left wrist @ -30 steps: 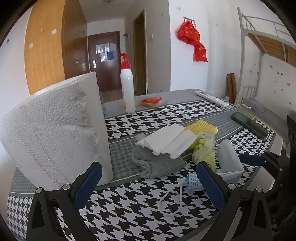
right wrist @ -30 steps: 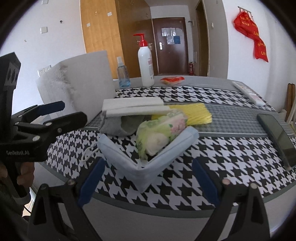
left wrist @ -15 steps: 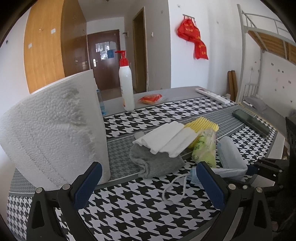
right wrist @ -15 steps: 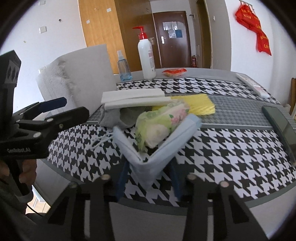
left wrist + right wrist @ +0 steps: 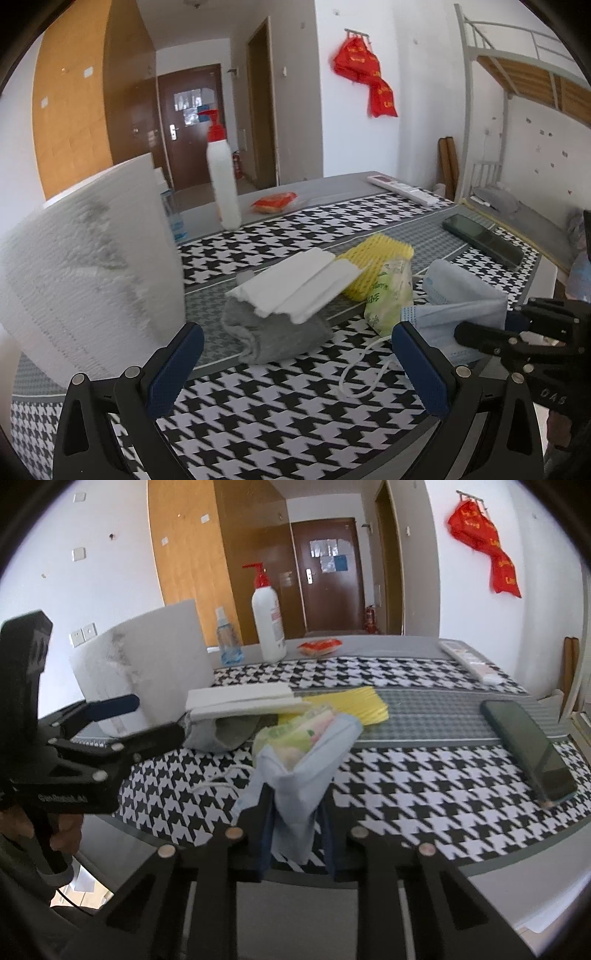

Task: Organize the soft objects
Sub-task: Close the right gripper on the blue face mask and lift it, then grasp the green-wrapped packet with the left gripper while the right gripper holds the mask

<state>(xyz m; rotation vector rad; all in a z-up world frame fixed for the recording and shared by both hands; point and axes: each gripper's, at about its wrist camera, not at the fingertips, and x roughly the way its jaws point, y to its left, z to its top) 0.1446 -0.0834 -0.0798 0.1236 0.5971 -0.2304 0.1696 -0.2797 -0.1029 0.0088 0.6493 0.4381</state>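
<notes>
A light blue face mask (image 5: 306,775) lies near the table's front edge, and my right gripper (image 5: 295,823) is shut on its near corner; the mask also shows in the left wrist view (image 5: 461,302). Behind it lie a green tissue pack (image 5: 291,734), a yellow sponge cloth (image 5: 354,705), white folded cloths (image 5: 240,699) and a grey sock (image 5: 225,731). My left gripper (image 5: 295,365) is open and empty, held low before the sock (image 5: 273,332), to the left of the mask. A big paper towel roll (image 5: 88,273) stands at the left.
A white pump bottle (image 5: 269,627), a small spray bottle (image 5: 227,642) and a red packet (image 5: 319,646) stand at the back of the houndstooth table (image 5: 424,790). A dark phone (image 5: 528,753) and a white power strip (image 5: 472,661) lie on the right.
My right gripper has closed from wide open onto the mask's near corner. The mask is now bunched and lifted a little. My left gripper has stayed open and shifted slightly.
</notes>
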